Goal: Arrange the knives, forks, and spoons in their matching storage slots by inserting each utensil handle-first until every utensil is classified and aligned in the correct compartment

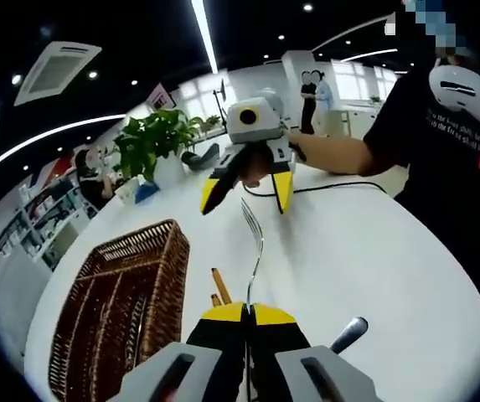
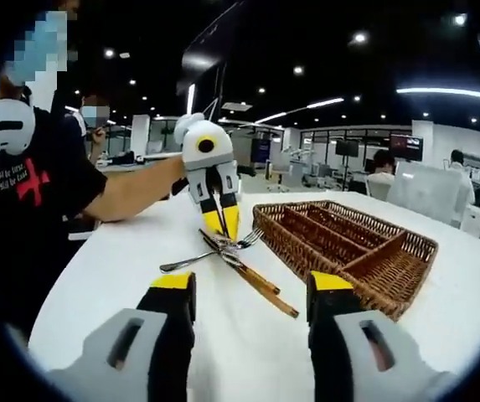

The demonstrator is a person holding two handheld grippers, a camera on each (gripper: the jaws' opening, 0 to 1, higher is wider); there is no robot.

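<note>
My left gripper (image 1: 246, 311) is shut on a metal fork (image 1: 259, 244) whose tines point away from the jaws, above the white table (image 1: 365, 251). Facing it across the table, my right gripper (image 1: 248, 194) hangs open with nothing between its yellow tips. In the right gripper view my right gripper (image 2: 252, 286) stands open over a small pile of utensils (image 2: 223, 251), some metal, some with wooden handles (image 2: 265, 291). The left gripper (image 2: 221, 224) points down at that pile. A brown wicker tray (image 2: 390, 276) with long compartments lies beside the pile.
The wicker tray (image 1: 97, 276) sits left of my left gripper, with wooden handles (image 1: 220, 289) next to it and a metal handle (image 1: 350, 333) to the right. A person in a black shirt (image 1: 449, 142) stands at the table's edge. Potted plants (image 1: 160, 138) stand at the far end.
</note>
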